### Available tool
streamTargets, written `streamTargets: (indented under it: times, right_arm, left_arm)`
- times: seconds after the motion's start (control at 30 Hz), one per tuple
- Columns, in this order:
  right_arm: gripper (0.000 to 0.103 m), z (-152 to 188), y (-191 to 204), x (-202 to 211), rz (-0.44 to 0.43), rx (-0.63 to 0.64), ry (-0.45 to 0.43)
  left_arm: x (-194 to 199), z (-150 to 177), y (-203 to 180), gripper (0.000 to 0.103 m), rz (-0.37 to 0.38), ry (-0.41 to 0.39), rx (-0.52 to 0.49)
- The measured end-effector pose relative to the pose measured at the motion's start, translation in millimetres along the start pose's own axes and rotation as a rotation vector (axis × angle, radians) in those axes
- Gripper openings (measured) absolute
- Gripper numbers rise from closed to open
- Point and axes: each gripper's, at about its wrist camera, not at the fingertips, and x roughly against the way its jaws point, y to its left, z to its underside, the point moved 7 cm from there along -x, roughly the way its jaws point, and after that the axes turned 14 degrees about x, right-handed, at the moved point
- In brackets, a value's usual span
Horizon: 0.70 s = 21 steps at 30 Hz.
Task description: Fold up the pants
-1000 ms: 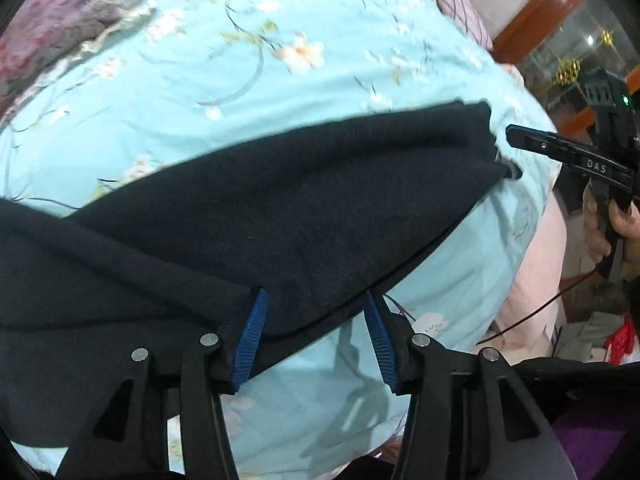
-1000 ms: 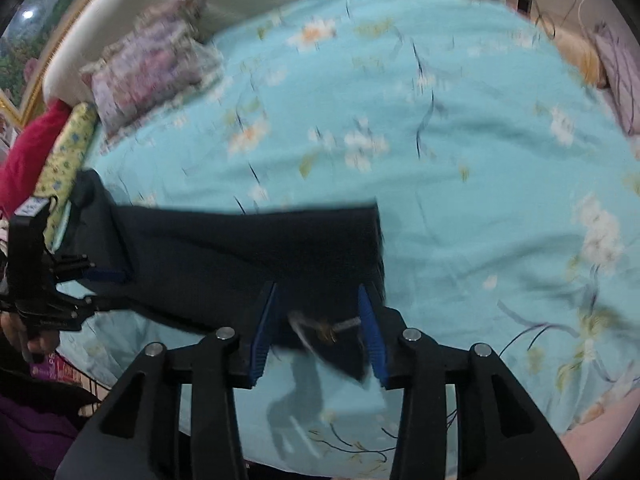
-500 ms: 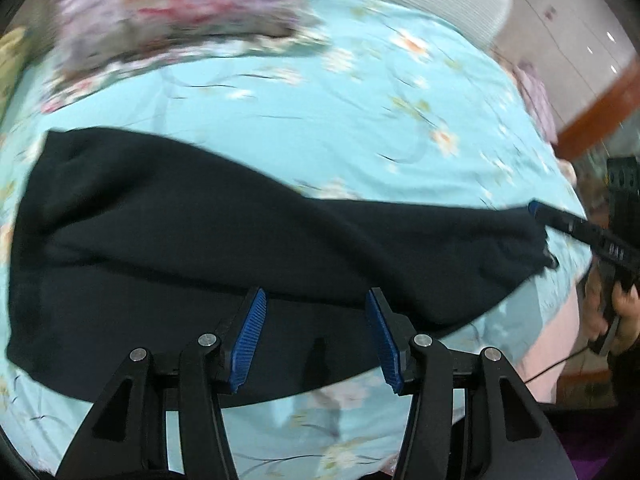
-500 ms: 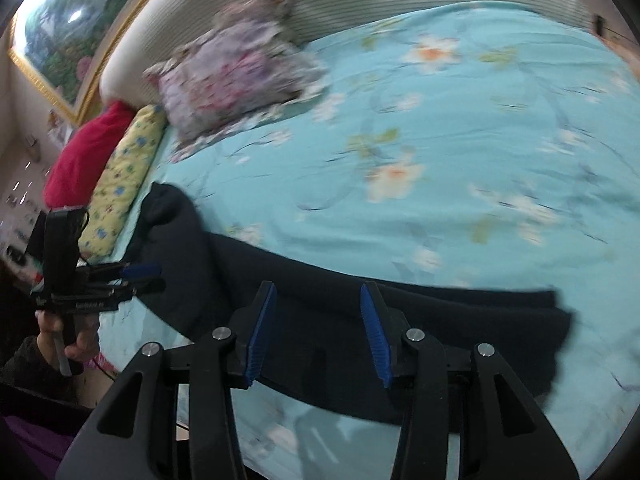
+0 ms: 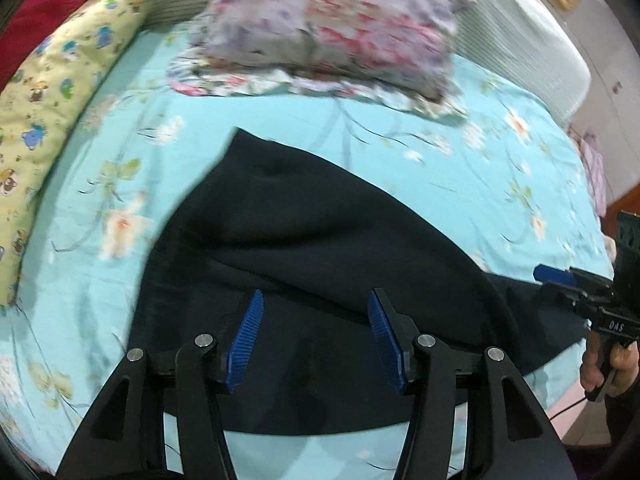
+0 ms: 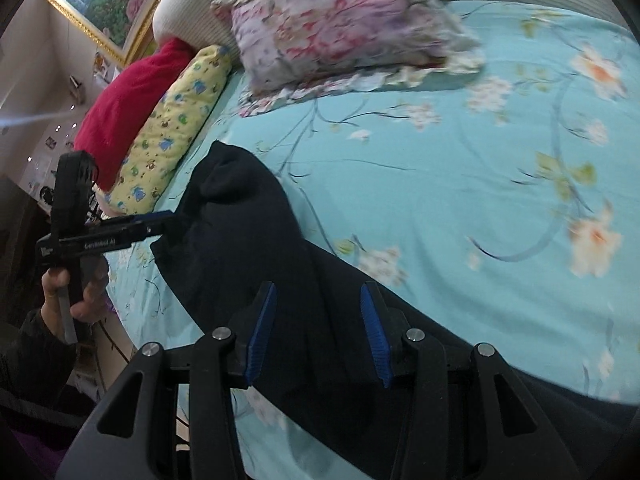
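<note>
One pair of dark navy fabric pants [image 5: 320, 240] lies on the floral turquoise bed [image 5: 460, 168]; both tools, left tool [image 5: 314, 340] and right tool [image 6: 318, 330], hover spread apart, gripping nothing.

Both wrist views close above pants [image 5: 320, 240], facing headboard pillows [image 6: 344, 28]

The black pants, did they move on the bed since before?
Yes. The pants went from stretched long across the sheet to bunched up, one end now reaching toward the flowery pillow.

Blurred floral pillow [image 5: 332, 36] at head edge of bed [image 5: 460, 184]; black pants [image 6: 256, 264] cut off at lower right corner, partly hidden behind gripper frames
</note>
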Motion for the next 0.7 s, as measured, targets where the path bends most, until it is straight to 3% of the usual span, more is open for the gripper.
streamTargets:
  times: [0.33, 0.47, 0.7]
  right_arm:
    - [0.045, -35.4, 9.5, -48.2, -0.046, 0.024, 0.051]
    - [0.045, -44.5, 8.1, -62.0, -0.056, 0.022, 0.064]
    - [0.045, -51.4, 4.8, -85.7, -0.085, 0.015, 0.101]
  left_arm:
    - [-12.3, -43.2, 26.0, 0.058, -0.029, 0.018, 0.001]
    - [-20.1, -58.5, 27.0, 0.065, -0.026, 0.022, -0.01]
    - [-48.0, -81.5, 30.0, 0.068, -0.006, 0.092, -0.045]
